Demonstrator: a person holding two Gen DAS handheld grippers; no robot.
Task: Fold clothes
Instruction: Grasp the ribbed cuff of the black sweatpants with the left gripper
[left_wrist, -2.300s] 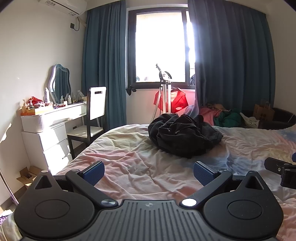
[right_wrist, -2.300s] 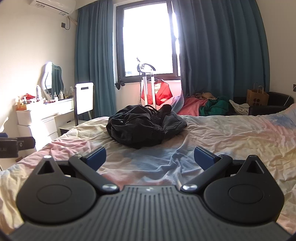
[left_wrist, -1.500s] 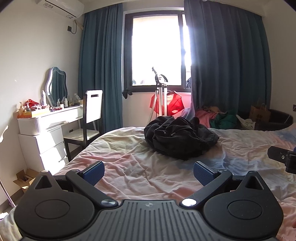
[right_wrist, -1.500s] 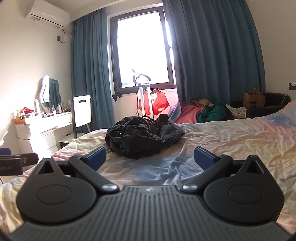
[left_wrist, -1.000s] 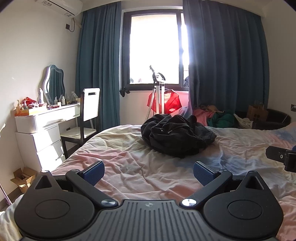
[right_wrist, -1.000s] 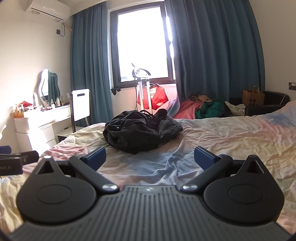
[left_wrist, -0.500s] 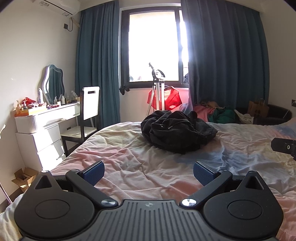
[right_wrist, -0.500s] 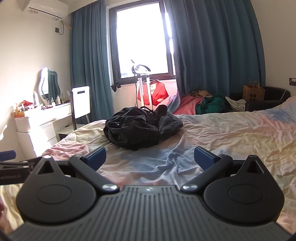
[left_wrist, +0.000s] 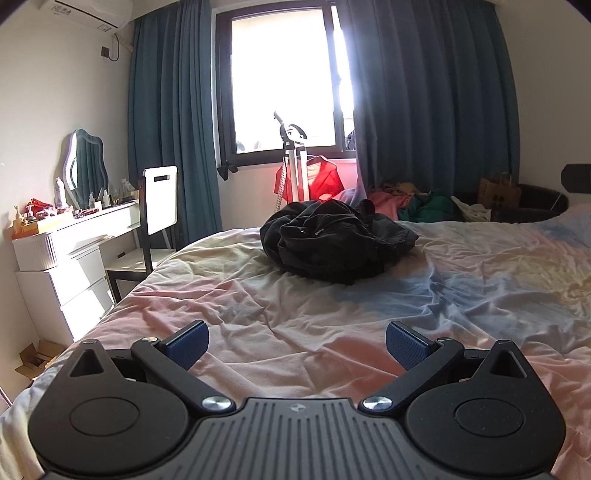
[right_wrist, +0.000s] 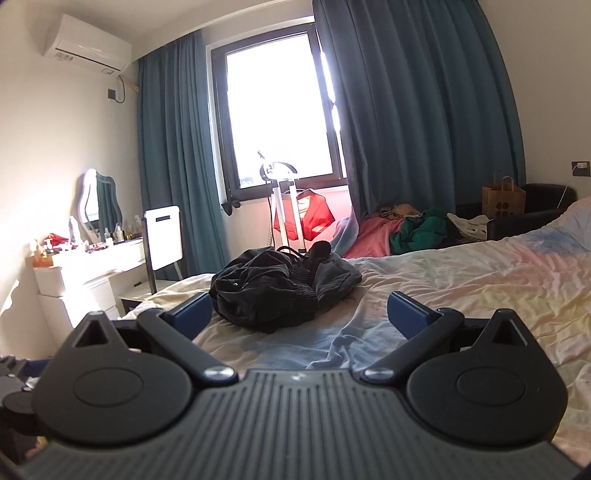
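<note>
Matt black plastic on the left tool (left_wrist: 297, 345) and the right tool (right_wrist: 298, 314), ribbed across the body, with shiny metal screws at the pivots and finely textured blue pads (left_wrist: 405, 349). Dark, matt, heavy cloth in the crumpled garment (left_wrist: 334, 242), with a small metal stud catching light. Thin, creased, soft cloth over the bed (left_wrist: 461, 295), pastel and without sheen. Thick matt fabric in the curtains (right_wrist: 424, 122). Smooth white finish on the dresser (left_wrist: 74, 254). Brown paper for the bag (right_wrist: 503, 201).

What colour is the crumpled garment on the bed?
Black garment; clearest in the left wrist view.
</note>
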